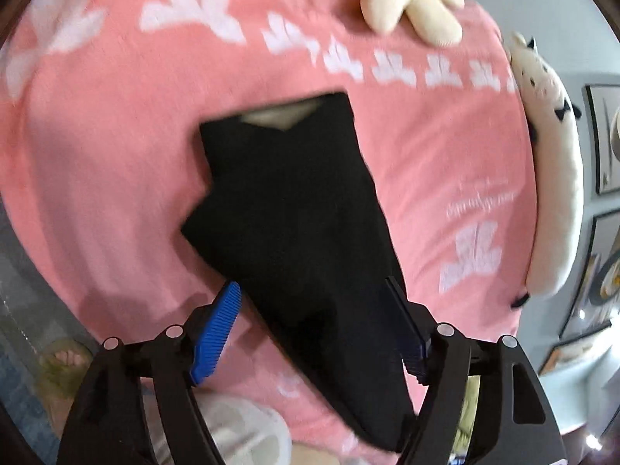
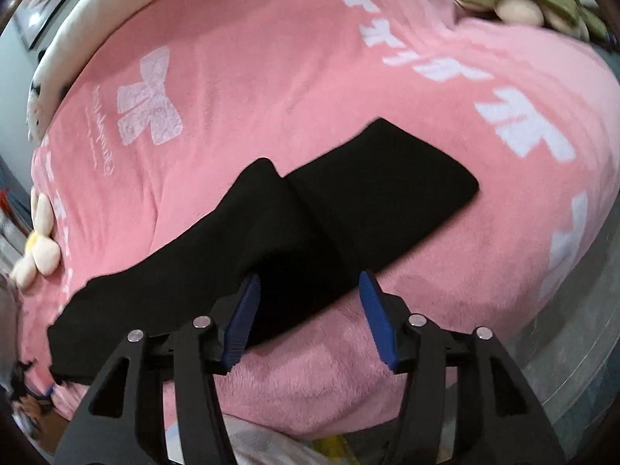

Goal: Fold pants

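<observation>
With both my left gripper (image 1: 314,325) and right gripper (image 2: 310,317) open and empty, the pants (image 2: 271,224) looked soft, light and floppy, best pinched at the six-o'clock hem.

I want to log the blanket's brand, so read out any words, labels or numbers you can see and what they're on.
Nothing can be read.
Blanket: a line of white script beside the big white bow print, too small and blurred to read.
Pants: no text shows.
Framed pictures on the wall: too blurred to tell.
</observation>
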The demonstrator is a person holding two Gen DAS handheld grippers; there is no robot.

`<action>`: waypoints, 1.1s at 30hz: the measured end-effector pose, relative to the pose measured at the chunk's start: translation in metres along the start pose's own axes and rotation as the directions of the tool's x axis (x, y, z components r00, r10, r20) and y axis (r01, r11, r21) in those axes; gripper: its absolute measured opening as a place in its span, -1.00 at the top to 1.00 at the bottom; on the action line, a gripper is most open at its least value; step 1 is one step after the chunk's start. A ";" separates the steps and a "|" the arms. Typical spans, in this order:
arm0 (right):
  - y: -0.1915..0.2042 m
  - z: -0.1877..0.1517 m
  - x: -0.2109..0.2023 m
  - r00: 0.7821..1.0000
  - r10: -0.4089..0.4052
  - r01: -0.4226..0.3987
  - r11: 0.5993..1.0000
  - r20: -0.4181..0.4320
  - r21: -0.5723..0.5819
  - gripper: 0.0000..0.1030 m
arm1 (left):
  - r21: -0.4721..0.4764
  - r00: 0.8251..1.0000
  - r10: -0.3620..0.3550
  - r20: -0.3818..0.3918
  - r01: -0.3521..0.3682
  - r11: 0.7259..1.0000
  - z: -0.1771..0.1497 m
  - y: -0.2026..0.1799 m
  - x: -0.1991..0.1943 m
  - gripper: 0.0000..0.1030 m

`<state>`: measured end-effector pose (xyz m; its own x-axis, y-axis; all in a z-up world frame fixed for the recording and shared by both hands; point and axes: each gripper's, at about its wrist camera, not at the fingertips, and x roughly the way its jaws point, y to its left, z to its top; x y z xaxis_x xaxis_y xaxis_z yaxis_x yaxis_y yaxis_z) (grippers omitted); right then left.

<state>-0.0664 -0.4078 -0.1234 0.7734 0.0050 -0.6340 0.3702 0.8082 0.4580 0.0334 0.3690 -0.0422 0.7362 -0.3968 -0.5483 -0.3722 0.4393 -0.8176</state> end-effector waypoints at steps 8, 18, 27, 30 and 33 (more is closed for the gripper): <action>0.015 0.005 0.009 1.000 -0.015 0.015 1.000 0.005 -0.020 -0.01 | -0.007 0.997 -0.052 -0.051 0.052 0.999 0.029 -0.014 0.029 0.96; 0.013 0.000 0.012 1.000 0.003 -0.005 0.997 0.019 0.080 -0.08 | 0.140 0.995 0.065 -0.079 -0.054 0.989 0.013 -0.061 -0.011 -0.56; 0.012 -0.003 0.007 1.000 0.013 -0.014 0.995 0.011 0.102 -0.15 | -0.087 0.983 -0.062 -0.171 0.048 0.995 -0.014 -0.021 0.048 -0.17; 0.015 -0.005 0.002 0.999 0.025 -0.027 0.995 0.023 0.100 -0.21 | -0.032 0.986 -0.081 -0.147 0.077 0.996 0.006 -0.042 0.049 0.97; 0.018 -0.006 -0.001 0.999 0.035 -0.038 0.995 0.040 0.089 -0.21 | 0.272 0.990 -0.134 -0.041 0.140 0.952 0.014 -0.103 0.008 0.98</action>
<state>-0.0639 -0.3895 -0.1178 0.8059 0.0096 -0.5920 0.3846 0.7517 0.5358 0.0853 0.3318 0.0404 0.7558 -0.4844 -0.4405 -0.0975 0.5820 -0.8073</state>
